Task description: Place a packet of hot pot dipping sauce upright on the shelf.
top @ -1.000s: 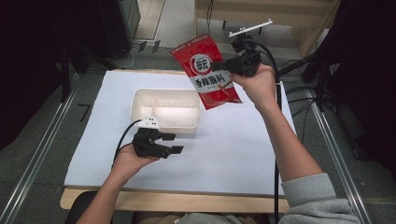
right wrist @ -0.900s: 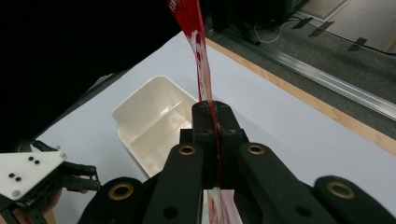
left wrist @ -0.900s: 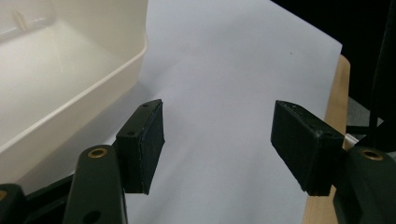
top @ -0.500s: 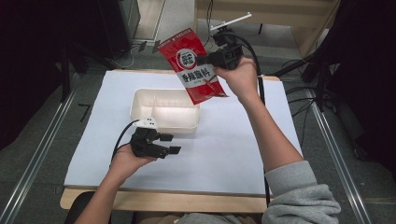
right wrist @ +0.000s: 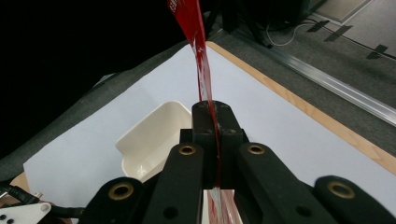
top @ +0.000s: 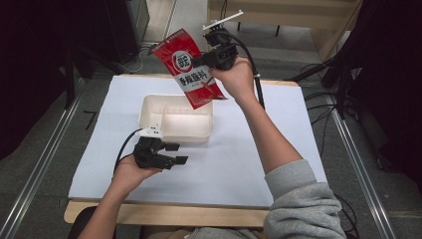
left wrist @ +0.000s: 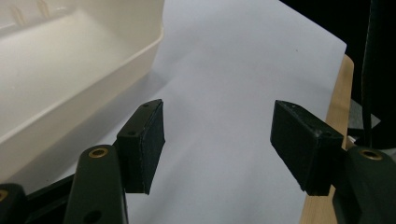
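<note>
The person is wearing a grey sweatshirt sleeve (top: pixel 303 199) pushed up on the right arm. Both grippers are showing matte black bodies: the left gripper (top: pixel 174 153) is trailing a black cable and carrying a white plate, and the right gripper (top: pixel 199 60) is carrying a pale bar on top. Brass-ringed screw holes are glinting behind its fingers (right wrist: pixel 229 122).

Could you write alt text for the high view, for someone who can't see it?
The right gripper pinches a red snack bag in the air above a white tray. The left gripper rests open, near the tray, on the white table cover.
</note>
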The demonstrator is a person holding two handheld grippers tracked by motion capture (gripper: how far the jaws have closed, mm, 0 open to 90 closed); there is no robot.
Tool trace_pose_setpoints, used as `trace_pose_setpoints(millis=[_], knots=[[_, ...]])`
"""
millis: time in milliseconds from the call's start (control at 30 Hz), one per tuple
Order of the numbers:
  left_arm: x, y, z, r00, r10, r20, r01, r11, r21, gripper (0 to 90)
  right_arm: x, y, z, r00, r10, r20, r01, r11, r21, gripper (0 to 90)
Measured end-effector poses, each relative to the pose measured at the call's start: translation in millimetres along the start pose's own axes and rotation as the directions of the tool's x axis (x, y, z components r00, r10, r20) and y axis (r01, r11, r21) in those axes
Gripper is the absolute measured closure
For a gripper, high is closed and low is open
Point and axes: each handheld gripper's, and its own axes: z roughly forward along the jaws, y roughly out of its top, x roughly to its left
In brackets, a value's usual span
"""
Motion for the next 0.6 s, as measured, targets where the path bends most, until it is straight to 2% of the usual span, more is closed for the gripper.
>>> trace_pose_setpoints(millis=[133,233,433,600], knots=[[0.5,-2.7,-2.3,0.9999,0.002,-0.015,-0.002,0.9999,0.014,36.0,3.0,1.0,15.4,1.0,0.006,-0.005,-0.006,1.0,0.02,90.0],[2.7,-3.7,-4.3,0.9998,-0.015,-0.009,0.015,0.9999,-0.001,36.2,7.3,2.9,28.0,0.9998,0.005,-0.022,-0.004,1.0,0.025,90.0],[3.0,-4.6,-8.0,0.9999,-0.015,-0.007,0.015,0.9999,-0.006,36.3,13.7,3.2,52.5,0.9979,0.024,-0.06,-0.023,1.0,0.017,90.0],[1.4,-4.9,-7.4,0.9999,-0.013,-0.001,0.013,0.9999,-0.012,36.4,20.8,0.5,72.7,0.9979,0.006,-0.064,-0.003,0.999,0.032,90.0]])
